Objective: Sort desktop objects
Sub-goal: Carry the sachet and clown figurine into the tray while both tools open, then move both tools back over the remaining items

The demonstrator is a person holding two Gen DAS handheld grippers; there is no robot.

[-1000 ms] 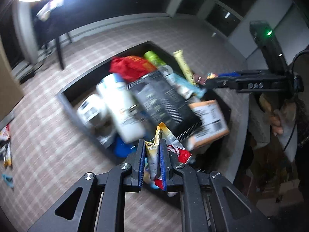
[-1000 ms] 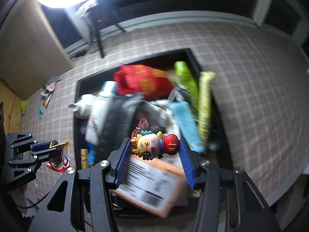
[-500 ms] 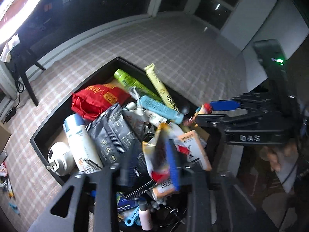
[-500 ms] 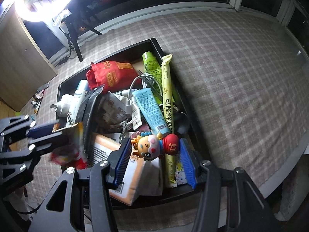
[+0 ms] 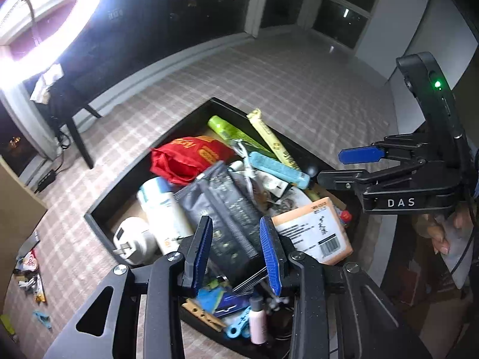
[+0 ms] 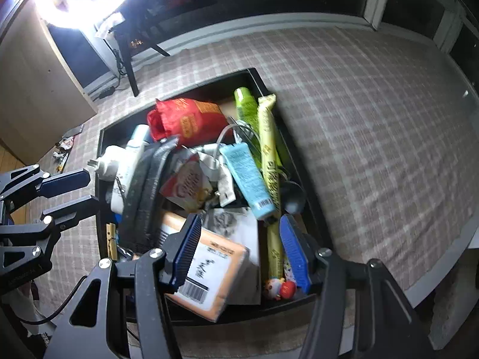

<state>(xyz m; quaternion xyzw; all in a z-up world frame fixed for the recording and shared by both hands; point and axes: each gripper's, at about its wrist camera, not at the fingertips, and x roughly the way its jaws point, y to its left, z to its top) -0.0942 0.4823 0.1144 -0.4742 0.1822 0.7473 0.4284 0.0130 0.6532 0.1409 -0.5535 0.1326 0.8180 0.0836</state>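
Left gripper (image 5: 236, 248): jaws spread wide, nothing between the blue pads; hovers above the near-left part of the black tray (image 5: 125, 179). Directly below the gap lies a dark grey foil pouch (image 5: 227, 209), long axis running away from the gripper toward the tray's far side.

Right gripper (image 6: 239, 254): jaws likewise parted and empty; held over the tray's near-right end. An orange parcel box (image 6: 209, 272) with barcode label lies under its left pad.

Tray contents, all inside the walls, heaped and overlapping:
- clown figurine (image 6: 280, 288), small, at the near-right corner, just below the right gripper's right pad;
- yellow stick packet (image 6: 269, 161) and green tube (image 6: 244, 104), side by side along the right wall, long axes parallel to it;
- light blue tube (image 6: 248, 179), leaning diagonally, cap toward the near end;
- red bag (image 6: 185, 119), far left;
- white bottle (image 5: 161, 209) and white plug adapter (image 5: 131, 240), left wall;
- clothespin (image 5: 203, 314), small pink bottle (image 5: 258, 320), near end.

Outstanding: a few small items on the checked tablecloth (image 5: 299, 89), left of the tray and well apart from it (image 5: 27, 269). Judgement: they lie on the left gripper's side, so that hand is the nearer; identity too small to tell.
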